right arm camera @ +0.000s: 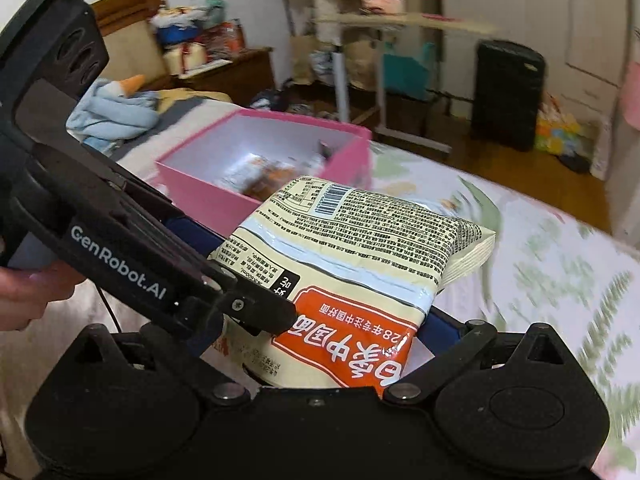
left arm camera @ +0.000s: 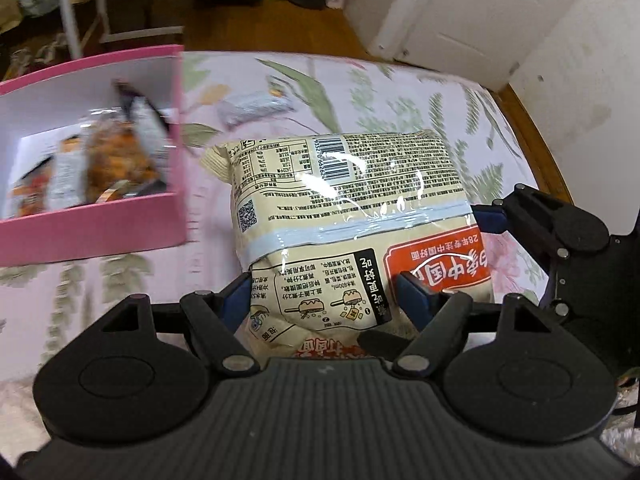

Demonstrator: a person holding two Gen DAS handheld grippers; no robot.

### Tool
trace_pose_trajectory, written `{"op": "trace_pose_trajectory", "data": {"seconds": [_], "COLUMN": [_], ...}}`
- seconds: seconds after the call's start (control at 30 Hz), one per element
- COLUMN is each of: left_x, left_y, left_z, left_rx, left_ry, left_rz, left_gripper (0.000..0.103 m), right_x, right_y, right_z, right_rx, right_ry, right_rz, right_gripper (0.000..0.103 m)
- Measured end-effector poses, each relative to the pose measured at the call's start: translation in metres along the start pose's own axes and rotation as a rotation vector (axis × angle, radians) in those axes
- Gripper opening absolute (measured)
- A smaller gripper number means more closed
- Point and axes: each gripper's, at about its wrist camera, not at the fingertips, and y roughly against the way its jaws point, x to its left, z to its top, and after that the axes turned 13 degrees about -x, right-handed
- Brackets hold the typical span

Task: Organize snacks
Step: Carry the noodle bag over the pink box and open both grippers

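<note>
A cream noodle packet (left arm camera: pixel 352 216) with an orange label is held above the floral bedspread (left arm camera: pixel 420 96). My left gripper (left arm camera: pixel 324 292) is shut on its near end, blue pads pressed into both sides. My right gripper (right arm camera: pixel 320 312) is shut on the same noodle packet (right arm camera: pixel 360 248) from the right side; its fingers (left arm camera: pixel 492 218) show in the left wrist view. A pink box (left arm camera: pixel 92 232) with several snack bags inside sits to the left, also in the right wrist view (right arm camera: pixel 224 196). A small grey snack bar (left arm camera: pixel 256 106) lies beyond the packet.
The bed's wooden edge (left arm camera: pixel 532 132) curves along the right. A white door (left arm camera: pixel 460 8) stands beyond it. A blue stuffed toy (right arm camera: pixel 112 112) lies at the bed's head. A black heater (right arm camera: pixel 508 96) and a white table leg (right arm camera: pixel 340 80) stand on the wooden floor.
</note>
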Motion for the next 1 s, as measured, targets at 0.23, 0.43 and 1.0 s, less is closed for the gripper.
{"op": "trace_pose_trajectory", "data": {"seconds": [0.23, 0.43, 1.0], "left_x": [0.061, 0.110, 0.233], "left_y": [0.040, 0.059, -0.007], "left_z": [0.016, 0.037, 0.074], "left_rx": [-0.068, -0.097, -0.126], "left_ry": [0.061, 0.099, 0.164], "left_rz": [0.088, 0.143, 0.297], "left_gripper": [0.076, 0.076, 0.076], "right_x": [0.038, 0.055, 0.041], "right_y": [-0.040, -0.078, -0.214], "right_z": [0.043, 0.077, 0.086], "right_rx": [-0.042, -0.048, 0.007], "right_ry": [0.034, 0.059, -0.056], "right_rz": [0.096, 0.167, 0.272], "right_gripper": [0.101, 0.100, 0.075]}}
